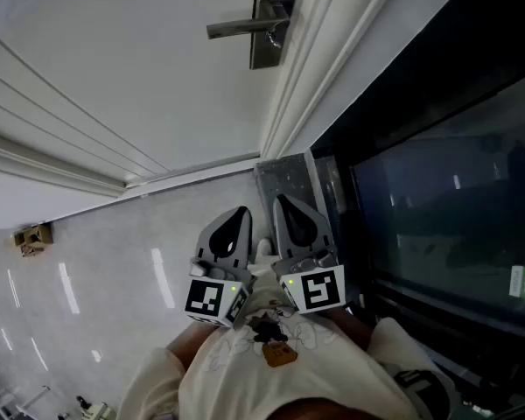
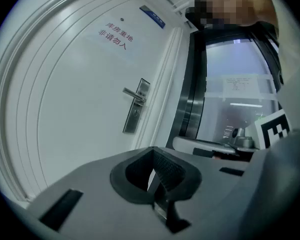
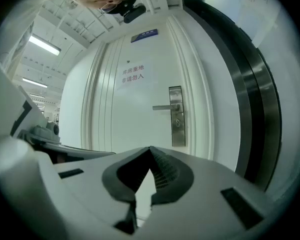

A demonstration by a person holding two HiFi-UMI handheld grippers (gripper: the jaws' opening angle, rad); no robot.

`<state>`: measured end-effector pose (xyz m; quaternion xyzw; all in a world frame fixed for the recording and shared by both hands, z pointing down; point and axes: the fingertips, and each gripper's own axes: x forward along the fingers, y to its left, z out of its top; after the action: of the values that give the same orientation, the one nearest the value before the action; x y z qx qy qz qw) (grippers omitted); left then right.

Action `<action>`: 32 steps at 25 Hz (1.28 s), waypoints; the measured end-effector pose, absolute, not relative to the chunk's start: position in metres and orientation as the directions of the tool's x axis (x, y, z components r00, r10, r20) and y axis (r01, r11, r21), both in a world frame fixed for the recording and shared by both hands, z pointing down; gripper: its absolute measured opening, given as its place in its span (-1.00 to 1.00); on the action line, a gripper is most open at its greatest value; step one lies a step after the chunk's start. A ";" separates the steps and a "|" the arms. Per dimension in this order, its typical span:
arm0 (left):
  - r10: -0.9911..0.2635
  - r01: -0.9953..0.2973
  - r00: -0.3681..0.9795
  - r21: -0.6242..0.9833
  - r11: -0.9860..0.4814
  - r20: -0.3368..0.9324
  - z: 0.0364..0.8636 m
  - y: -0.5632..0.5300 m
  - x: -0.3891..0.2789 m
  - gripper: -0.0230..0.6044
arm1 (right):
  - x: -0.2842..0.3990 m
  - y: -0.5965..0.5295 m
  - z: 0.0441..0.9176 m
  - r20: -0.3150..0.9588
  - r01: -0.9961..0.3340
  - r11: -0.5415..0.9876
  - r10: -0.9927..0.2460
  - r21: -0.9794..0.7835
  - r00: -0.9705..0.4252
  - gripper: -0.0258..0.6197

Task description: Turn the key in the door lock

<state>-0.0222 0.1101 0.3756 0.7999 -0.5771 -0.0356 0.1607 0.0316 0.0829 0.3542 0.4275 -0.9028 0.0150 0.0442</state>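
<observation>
A white door (image 1: pixel 114 68) fills the upper left of the head view, some way ahead of both grippers. Its steel lever handle (image 1: pixel 243 28) and lock plate (image 1: pixel 269 40) show at the top; the lock plate (image 3: pixel 177 116) and handle (image 2: pixel 134 94) show in both gripper views too. A small dark mark sits at the keyhole (image 3: pixel 177 123); it is too small to tell a key. My left gripper (image 1: pixel 234 231) and right gripper (image 1: pixel 297 224) are side by side close to my chest, pointing at the door. Both have their jaws together and hold nothing: left gripper (image 2: pixel 153 151), right gripper (image 3: pixel 149 150).
A dark glass panel (image 1: pixel 446 191) in a black frame stands right of the door, beyond white trim (image 1: pixel 315 68). The glossy pale floor (image 1: pixel 96 278) runs to the door's foot. A small brown object (image 1: pixel 33 237) lies by the wall at left. Red characters (image 3: pixel 132 75) are printed on the door.
</observation>
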 end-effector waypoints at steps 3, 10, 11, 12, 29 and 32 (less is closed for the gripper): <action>-0.938 -0.912 0.326 0.301 -0.278 0.122 0.374 0.110 -0.017 -0.91 | 0.041 0.084 0.354 0.090 -0.775 0.632 -0.773 0.012 -0.628 -0.90; -0.921 -0.899 0.361 0.320 -0.300 0.149 0.389 0.108 0.017 -0.91 | 0.068 0.085 0.355 0.099 -0.785 0.620 -0.781 0.002 -0.616 -0.90; -0.923 -0.901 0.355 0.316 -0.296 0.147 0.388 0.108 0.021 -0.91 | 0.072 0.085 0.356 0.104 -0.782 0.623 -0.779 0.010 -0.619 -0.90; -0.928 -0.904 0.344 0.317 -0.286 0.144 0.387 0.106 0.022 -0.91 | 0.075 0.082 0.358 0.113 -0.777 0.629 -0.774 0.022 -0.624 -0.90; -0.922 -0.903 0.368 0.282 -0.325 0.117 0.367 -0.027 -0.061 -0.91 | -0.001 -0.116 0.322 0.044 -0.811 0.484 -0.866 0.329 -0.498 -0.69; -0.908 -0.891 0.401 0.284 -0.355 0.122 0.363 -0.047 -0.067 -0.91 | -0.010 -0.146 0.313 0.044 -0.820 0.432 -0.892 0.376 -0.450 -0.67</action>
<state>-0.0669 -0.0468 0.3634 0.8227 -0.5465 -0.0281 0.1541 -0.0097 -0.1458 0.3126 0.5110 -0.8377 -0.1518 0.1186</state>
